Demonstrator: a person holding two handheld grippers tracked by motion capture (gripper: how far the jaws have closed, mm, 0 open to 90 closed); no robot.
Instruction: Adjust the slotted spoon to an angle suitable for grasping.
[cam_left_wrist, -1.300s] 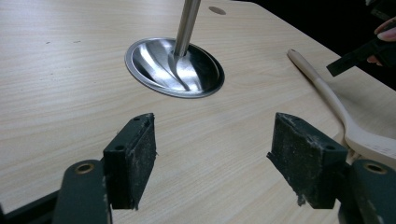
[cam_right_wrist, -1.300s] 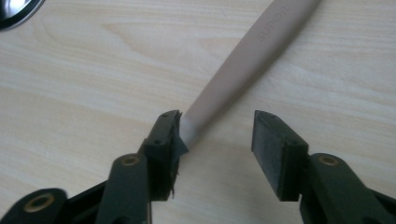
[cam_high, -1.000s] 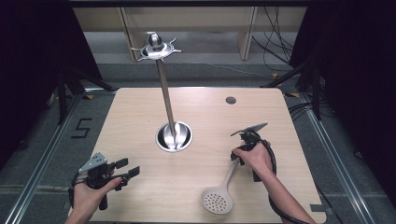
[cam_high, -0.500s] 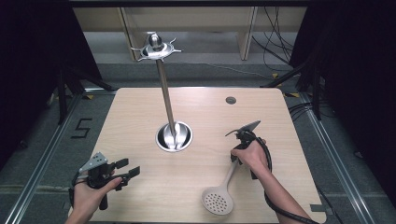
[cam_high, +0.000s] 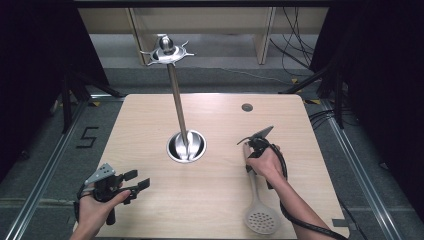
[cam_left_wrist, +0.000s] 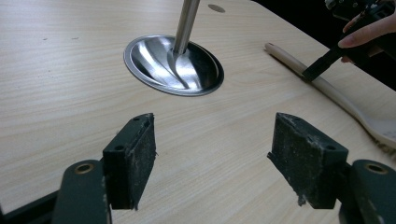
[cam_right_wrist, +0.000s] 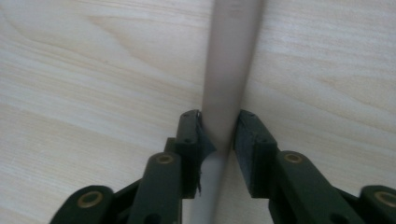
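A pale slotted spoon (cam_high: 260, 218) lies on the wooden table (cam_high: 150, 120) at the right, its handle (cam_right_wrist: 229, 60) pointing away from me. My right gripper (cam_high: 250, 151) points down at the handle's far part, and its jaws are shut on the handle (cam_right_wrist: 219, 135). My left gripper (cam_high: 136, 183) hovers open over the table's near left corner (cam_left_wrist: 212, 154), with nothing between its fingers. It faces the steel stand's round base (cam_left_wrist: 173, 65) and the spoon handle (cam_left_wrist: 299, 70) beyond.
A steel stand (cam_high: 186, 146) sits at the table's middle; its pole rises to a ring of hooks (cam_high: 166, 50). A small round hole (cam_high: 247, 107) marks the far right of the tabletop. Cables lie on the floor (cam_high: 330, 117) to the right.
The right gripper has shifted slightly left along the handle. The spoon has swung, its head now farther right near the front edge. The left gripper has stayed put.
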